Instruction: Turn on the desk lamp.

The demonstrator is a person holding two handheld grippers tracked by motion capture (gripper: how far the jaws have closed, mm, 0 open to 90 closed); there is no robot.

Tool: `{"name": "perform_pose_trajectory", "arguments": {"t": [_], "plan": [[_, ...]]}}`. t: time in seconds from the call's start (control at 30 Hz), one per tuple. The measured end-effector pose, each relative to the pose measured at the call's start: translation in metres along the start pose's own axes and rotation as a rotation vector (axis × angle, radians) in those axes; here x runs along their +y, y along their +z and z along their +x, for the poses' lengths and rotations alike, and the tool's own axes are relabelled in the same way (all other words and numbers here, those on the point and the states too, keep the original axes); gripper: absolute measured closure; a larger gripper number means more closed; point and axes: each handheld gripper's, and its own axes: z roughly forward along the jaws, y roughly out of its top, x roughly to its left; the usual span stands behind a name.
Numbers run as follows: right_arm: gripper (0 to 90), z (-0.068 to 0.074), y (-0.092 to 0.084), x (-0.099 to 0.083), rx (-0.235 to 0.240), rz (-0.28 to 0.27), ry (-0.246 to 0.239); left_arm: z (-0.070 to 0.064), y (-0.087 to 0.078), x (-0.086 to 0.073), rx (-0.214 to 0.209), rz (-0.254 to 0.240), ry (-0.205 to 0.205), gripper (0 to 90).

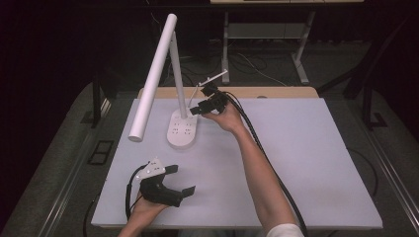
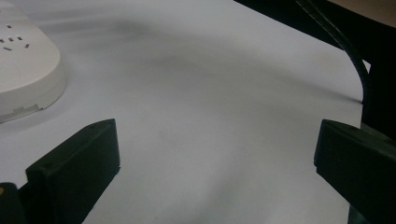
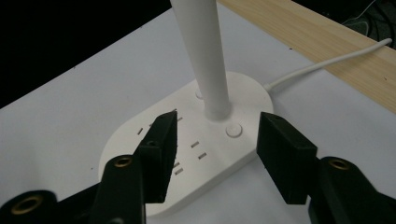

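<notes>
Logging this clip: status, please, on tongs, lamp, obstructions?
Right tongs open, astride lamp base, near button. Left tongs open, low over table. Nothing in the way.

A white table mat (image 1: 306, 163) lies on a wooden tabletop whose pale edge (image 1: 276, 92) shows along the mat's far side, while beyond that edge a metal frame (image 1: 267, 34) stands on the dark floor among loose cables (image 1: 257, 66), well behind the mat
</notes>
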Motion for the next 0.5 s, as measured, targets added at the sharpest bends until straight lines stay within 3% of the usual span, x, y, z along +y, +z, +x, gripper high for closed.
{"name": "perform_pose_trajectory", "arguments": {"t": [0.5], "plan": [[75.6,-0.011,0.023,-0.004,0.026,-0.074,0.083,0.000,-0.001,0.000,-0.002,-0.003,-0.003,0.0]]}}
